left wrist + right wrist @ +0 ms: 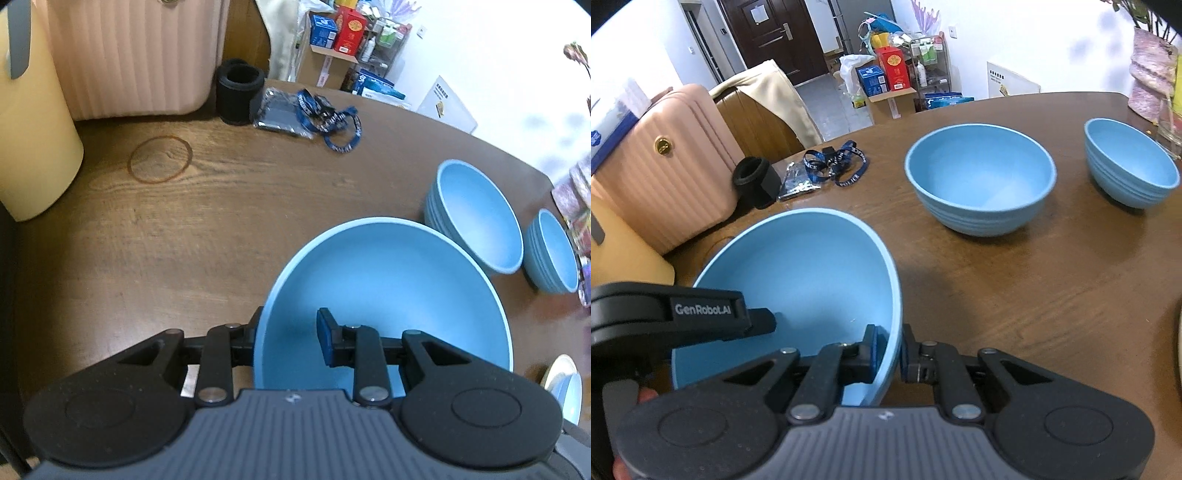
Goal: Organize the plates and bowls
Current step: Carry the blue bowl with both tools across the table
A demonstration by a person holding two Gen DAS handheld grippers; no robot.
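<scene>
Both grippers are carrying the large bowl (798, 280) by its rim. The left gripper (291, 339) and right gripper (890, 354) are each pinching the wall, one finger inside, one outside. Next move, as judged: nesting calls for a level descent. Ahead of the jaws: one medium bowl (979, 177), one small bowl (1130, 162). Total: three bowls.
</scene>
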